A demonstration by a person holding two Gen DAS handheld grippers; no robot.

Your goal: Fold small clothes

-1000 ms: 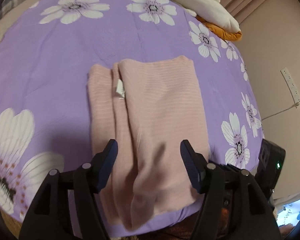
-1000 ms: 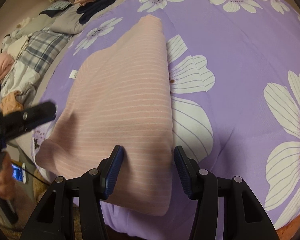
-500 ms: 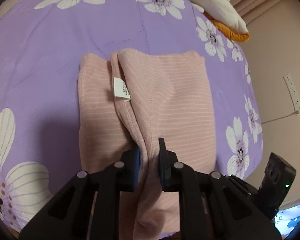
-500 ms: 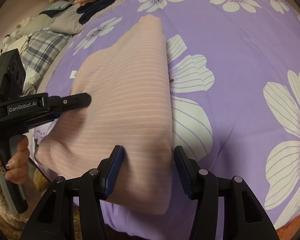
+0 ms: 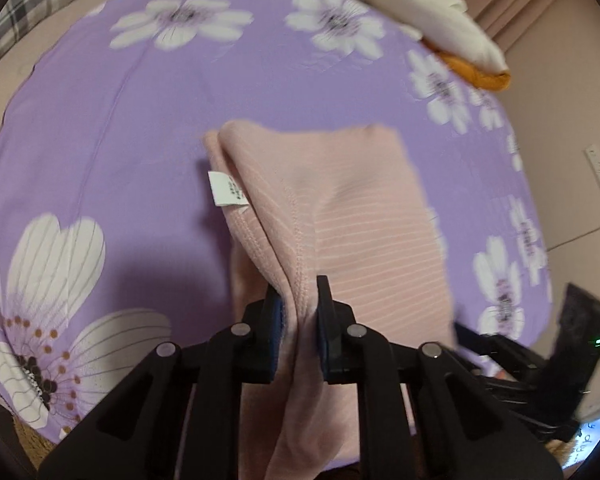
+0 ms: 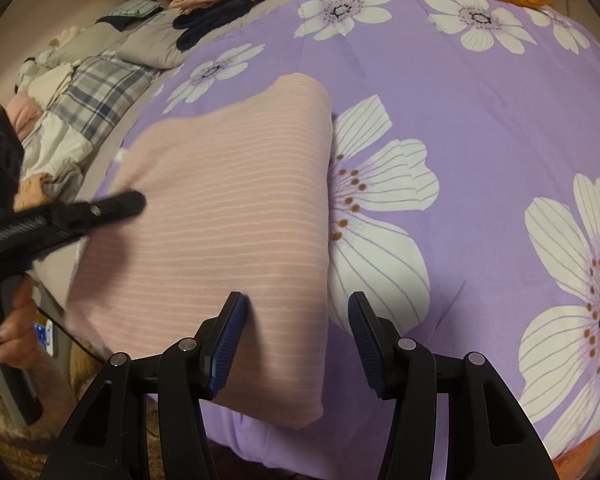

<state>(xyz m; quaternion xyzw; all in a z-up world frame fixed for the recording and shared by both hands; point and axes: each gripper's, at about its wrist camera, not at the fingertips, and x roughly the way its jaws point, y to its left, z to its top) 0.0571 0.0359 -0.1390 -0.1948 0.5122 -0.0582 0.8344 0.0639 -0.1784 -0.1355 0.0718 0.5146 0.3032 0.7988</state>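
Left wrist view: left gripper (image 5: 299,312) clamped on pink garment's (image 5: 340,220) near-left hem, just closed. Right gripper (image 6: 294,340) apart over near-right edge on purple bedspread (image 6: 480,120). Close there, then lift evenly, keeping edges level.

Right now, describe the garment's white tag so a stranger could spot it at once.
Start from the purple flowered bedspread and find the pink striped garment pinched in the left gripper. The care label hangs off its left hem, the only small white printed rectangle there.
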